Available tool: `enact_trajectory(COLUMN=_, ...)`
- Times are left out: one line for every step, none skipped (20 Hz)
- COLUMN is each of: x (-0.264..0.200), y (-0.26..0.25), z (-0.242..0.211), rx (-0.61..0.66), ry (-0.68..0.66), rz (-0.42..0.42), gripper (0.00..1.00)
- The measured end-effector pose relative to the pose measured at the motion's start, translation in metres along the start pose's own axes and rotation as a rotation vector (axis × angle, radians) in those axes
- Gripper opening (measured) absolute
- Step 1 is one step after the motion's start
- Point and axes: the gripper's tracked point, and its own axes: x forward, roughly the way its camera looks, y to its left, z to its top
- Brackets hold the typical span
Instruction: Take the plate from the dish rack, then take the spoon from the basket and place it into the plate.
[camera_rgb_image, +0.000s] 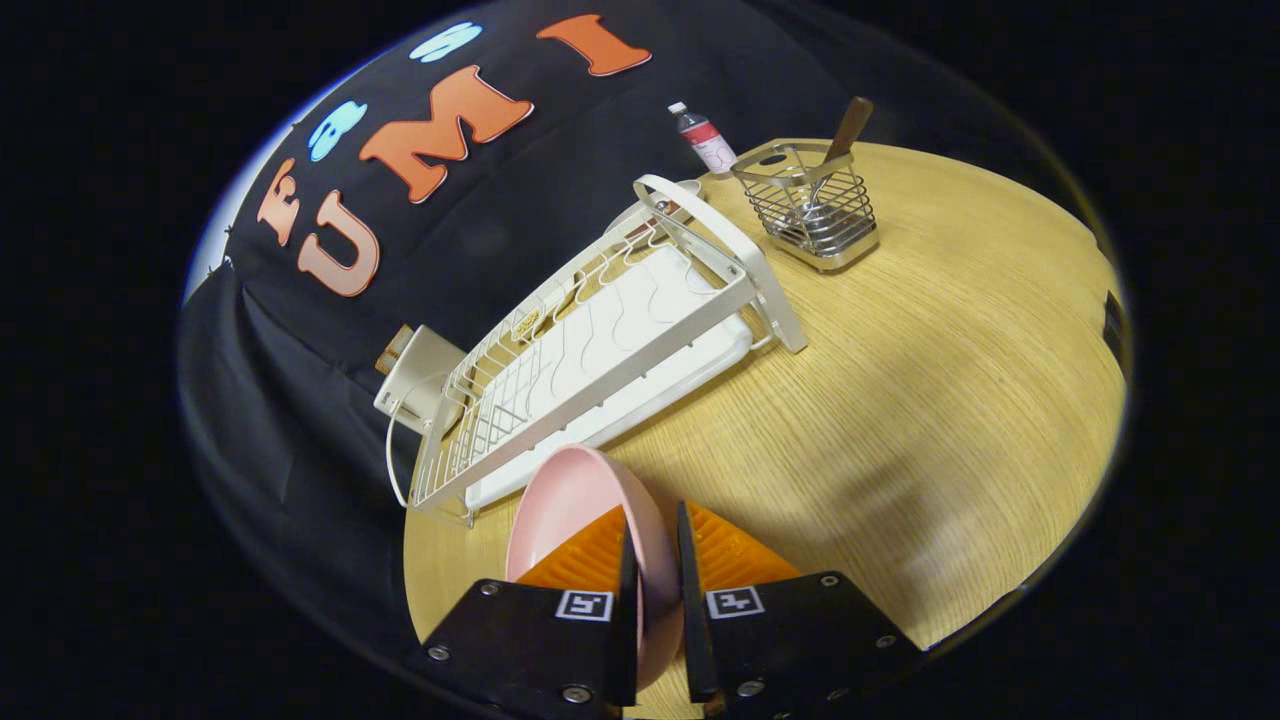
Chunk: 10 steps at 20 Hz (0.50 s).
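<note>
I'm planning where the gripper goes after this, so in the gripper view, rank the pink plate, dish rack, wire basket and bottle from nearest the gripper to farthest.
1. Pink plate: clamped on edge between the fingers of the gripper.
2. Dish rack: just beyond the plate, on the table.
3. Wire basket: far across the table, holding the spoon.
4. Bottle: beside the rack's far end, slightly behind the basket.

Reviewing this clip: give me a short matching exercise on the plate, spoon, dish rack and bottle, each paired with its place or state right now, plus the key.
Things:
1. pink plate
2. spoon
3. dish rack
4. bottle

Places or states:
A. standing in the wire basket
B. clamped on edge between the fingers of the gripper
C. upright beyond the rack, beside the basket
D. on the wooden table, no dishes in it

Pairs: 1-B, 2-A, 3-D, 4-C
</note>
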Motion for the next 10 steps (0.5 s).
enact_trajectory(x=-0.001, y=-0.004, z=0.001, rx=-0.01, ry=0.004, rz=-0.008, gripper=0.21)
enact_trajectory(x=-0.003, y=-0.01, z=0.005, rx=-0.017, ry=0.002, rz=-0.022, gripper=0.22)
enact_trajectory(x=-0.004, y=-0.013, z=0.01, rx=-0.019, ry=-0.004, rz=-0.025, gripper=0.22)
enact_trajectory(x=-0.006, y=-0.017, z=0.016, rx=-0.018, ry=-0.015, rz=-0.032, gripper=0.23)
enact_trajectory(x=-0.008, y=-0.022, z=0.023, rx=-0.028, ry=-0.027, rz=-0.042, gripper=0.24)
enact_trajectory(x=-0.01, y=-0.027, z=0.032, rx=-0.046, ry=-0.043, rz=-0.054, gripper=0.35)
enact_trajectory(x=-0.015, y=-0.032, z=0.041, rx=-0.066, ry=-0.063, rz=-0.067, gripper=0.41)
enact_trajectory(x=-0.02, y=-0.037, z=0.053, rx=-0.087, ry=-0.087, rz=-0.081, gripper=0.47)
enact_trajectory(x=-0.024, y=-0.043, z=0.067, rx=-0.112, ry=-0.113, rz=-0.097, gripper=0.52)
enact_trajectory(x=-0.028, y=-0.047, z=0.078, rx=-0.134, ry=-0.138, rz=-0.113, gripper=0.62)
